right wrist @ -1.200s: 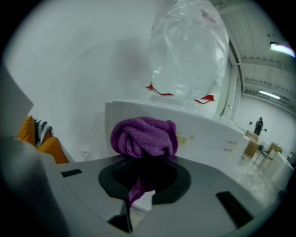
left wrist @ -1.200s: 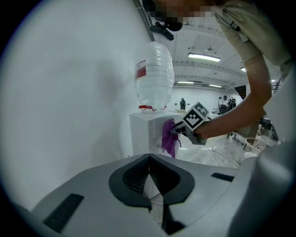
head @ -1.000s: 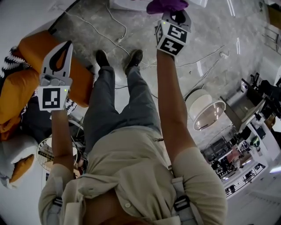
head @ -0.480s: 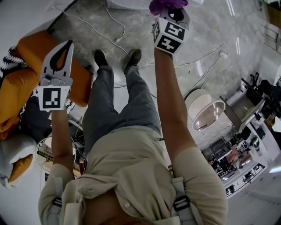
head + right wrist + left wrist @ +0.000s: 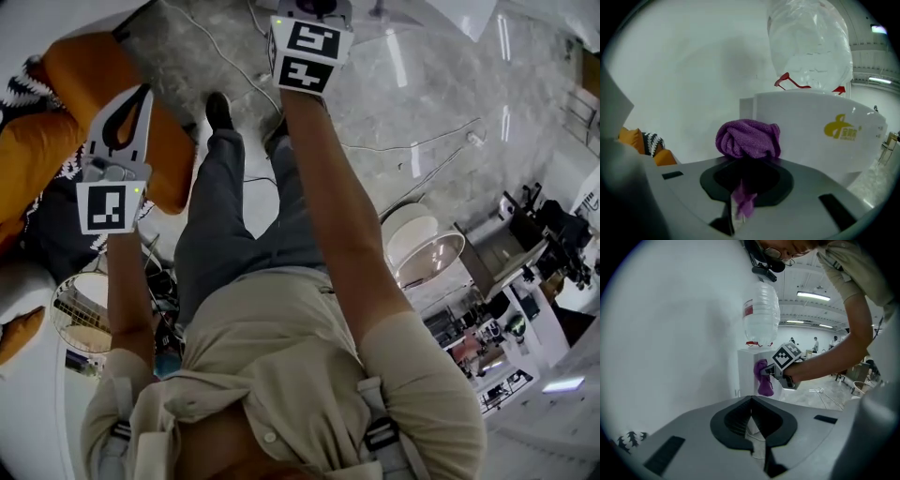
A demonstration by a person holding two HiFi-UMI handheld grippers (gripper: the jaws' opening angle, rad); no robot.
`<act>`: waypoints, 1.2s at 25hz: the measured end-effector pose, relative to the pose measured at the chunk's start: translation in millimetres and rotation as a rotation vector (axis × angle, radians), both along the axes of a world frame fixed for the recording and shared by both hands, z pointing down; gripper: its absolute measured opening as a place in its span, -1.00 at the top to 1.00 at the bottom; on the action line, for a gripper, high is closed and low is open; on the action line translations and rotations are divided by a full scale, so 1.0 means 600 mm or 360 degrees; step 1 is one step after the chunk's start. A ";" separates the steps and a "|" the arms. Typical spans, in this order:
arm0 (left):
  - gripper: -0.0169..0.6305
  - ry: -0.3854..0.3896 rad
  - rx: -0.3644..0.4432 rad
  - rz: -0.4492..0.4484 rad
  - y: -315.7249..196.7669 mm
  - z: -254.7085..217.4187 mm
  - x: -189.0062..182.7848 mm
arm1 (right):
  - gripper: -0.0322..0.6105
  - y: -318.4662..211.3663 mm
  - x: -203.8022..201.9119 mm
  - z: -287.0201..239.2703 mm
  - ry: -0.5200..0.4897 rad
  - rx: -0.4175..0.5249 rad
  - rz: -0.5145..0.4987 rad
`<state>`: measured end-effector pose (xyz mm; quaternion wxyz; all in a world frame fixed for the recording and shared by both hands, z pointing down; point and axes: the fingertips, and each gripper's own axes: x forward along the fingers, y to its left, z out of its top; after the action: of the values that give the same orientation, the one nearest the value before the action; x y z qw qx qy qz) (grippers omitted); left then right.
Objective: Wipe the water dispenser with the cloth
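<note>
The white water dispenser (image 5: 820,136) carries an upturned clear bottle (image 5: 808,42) and a yellow logo. My right gripper (image 5: 745,161) is shut on a bunched purple cloth (image 5: 749,138), which is held at the dispenser's upper left corner. In the left gripper view the same cloth (image 5: 762,378) hangs against the dispenser (image 5: 746,371) under the bottle (image 5: 761,315), with the right gripper (image 5: 769,375) behind it. My left gripper (image 5: 142,96) is held out to the left, well apart from the dispenser, shut on nothing. In the head view only the right gripper's marker cube (image 5: 307,52) shows.
Orange cushions (image 5: 103,103) and a black-and-white patterned fabric lie left of the person's legs (image 5: 234,216). Cables (image 5: 422,141) trail over the marbled floor. A round white bin (image 5: 427,248) and cluttered carts (image 5: 525,244) stand at the right. A white wall (image 5: 670,333) rises behind the dispenser.
The right gripper, still holding the cloth, has moved left and farther out in the head view, and the cloth has left that view. The left gripper has hardly moved.
</note>
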<state>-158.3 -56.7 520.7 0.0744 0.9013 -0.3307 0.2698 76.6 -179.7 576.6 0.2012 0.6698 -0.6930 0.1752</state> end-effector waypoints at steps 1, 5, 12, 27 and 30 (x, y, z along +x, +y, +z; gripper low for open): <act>0.90 -0.0006 -0.0006 -0.0010 0.002 0.003 -0.007 | 0.69 -0.002 -0.004 -0.001 0.0003 0.0004 -0.0013; 0.90 -0.0017 -0.0035 -0.0023 0.008 0.007 -0.009 | 0.69 0.004 0.013 -0.009 0.0042 0.0001 -0.0030; 0.90 0.0012 -0.0005 0.0074 0.001 -0.009 0.059 | 0.69 0.064 0.169 -0.005 0.0069 -0.0043 0.0197; 0.90 0.0026 -0.0005 0.0212 0.031 -0.004 0.144 | 0.69 0.147 0.343 -0.003 0.0178 -0.0066 0.0463; 0.90 0.0009 -0.0020 0.0168 0.031 0.004 0.122 | 0.69 0.123 0.292 0.002 0.0205 -0.0062 0.0348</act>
<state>-84.9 -38.3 523.1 0.0667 0.9178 -0.2806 0.2730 251.5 -105.8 577.5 0.2380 0.7472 -0.5978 0.1662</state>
